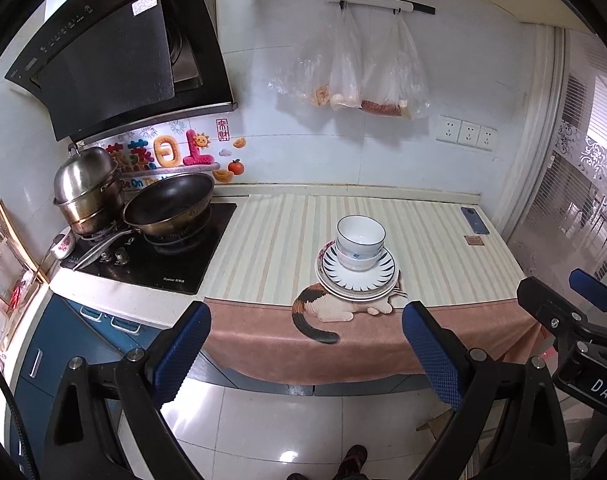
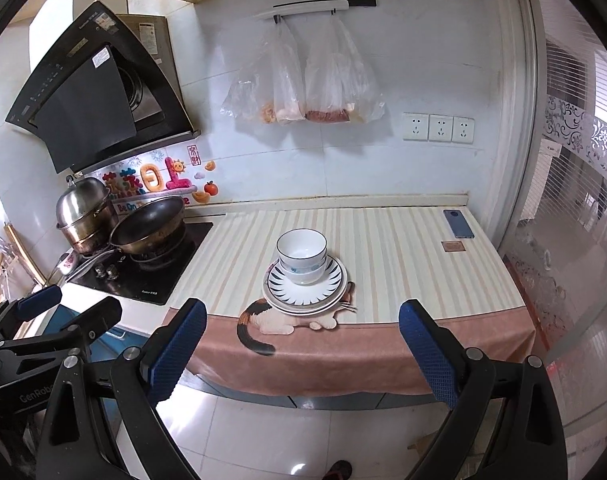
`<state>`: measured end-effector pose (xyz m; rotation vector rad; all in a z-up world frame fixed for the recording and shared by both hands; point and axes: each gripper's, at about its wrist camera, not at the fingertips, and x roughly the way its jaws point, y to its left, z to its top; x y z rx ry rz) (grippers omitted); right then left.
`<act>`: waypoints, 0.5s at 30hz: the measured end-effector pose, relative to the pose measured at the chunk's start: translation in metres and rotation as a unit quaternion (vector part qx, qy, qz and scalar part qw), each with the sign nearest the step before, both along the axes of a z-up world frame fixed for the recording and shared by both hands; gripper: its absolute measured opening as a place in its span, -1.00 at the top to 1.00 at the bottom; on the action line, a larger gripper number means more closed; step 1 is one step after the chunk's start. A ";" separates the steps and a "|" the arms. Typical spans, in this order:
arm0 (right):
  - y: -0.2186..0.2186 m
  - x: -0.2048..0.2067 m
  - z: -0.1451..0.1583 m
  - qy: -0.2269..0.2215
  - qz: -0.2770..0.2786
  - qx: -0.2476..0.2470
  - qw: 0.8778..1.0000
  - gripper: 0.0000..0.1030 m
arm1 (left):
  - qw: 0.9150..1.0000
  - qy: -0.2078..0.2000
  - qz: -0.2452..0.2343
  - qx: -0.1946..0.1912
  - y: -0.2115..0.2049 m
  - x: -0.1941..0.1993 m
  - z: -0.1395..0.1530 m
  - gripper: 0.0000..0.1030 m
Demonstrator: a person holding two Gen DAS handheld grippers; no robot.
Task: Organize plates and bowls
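With the bowls (image 2: 301,258) nested on the plates (image 2: 305,292) near the worktop (image 2: 403,264) front edge, both empty, wide-open grippers, left gripper (image 1: 305,344) and right gripper (image 2: 301,346), should probably stay clear.

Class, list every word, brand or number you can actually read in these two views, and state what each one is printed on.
"DAS": on the right gripper body, cut off at the edge.
"GenRob": on the left gripper body, cut off.
"Be On": wall sticker behind the wok, the rest hidden.
Range hood labels, hob brand and the red seal sticker: too small to read.
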<state>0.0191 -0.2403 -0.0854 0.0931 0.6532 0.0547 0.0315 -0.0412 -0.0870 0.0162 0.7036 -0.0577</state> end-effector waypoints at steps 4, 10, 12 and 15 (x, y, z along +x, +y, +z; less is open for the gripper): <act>-0.001 0.000 -0.001 0.003 -0.002 -0.005 1.000 -0.92 | 1.000 -0.001 0.001 -0.005 0.000 -0.004 0.000 -0.90; -0.004 0.000 -0.003 0.008 -0.005 -0.007 1.000 -0.93 | 1.000 -0.003 0.001 -0.006 0.002 -0.007 0.001 -0.90; -0.005 -0.001 -0.002 0.007 -0.004 -0.007 1.000 -0.93 | 1.000 -0.002 0.002 -0.004 0.001 -0.009 0.001 -0.90; -0.004 0.000 -0.004 0.007 -0.002 -0.010 1.000 -0.93 | 1.000 -0.001 0.006 -0.005 0.000 -0.011 0.001 -0.90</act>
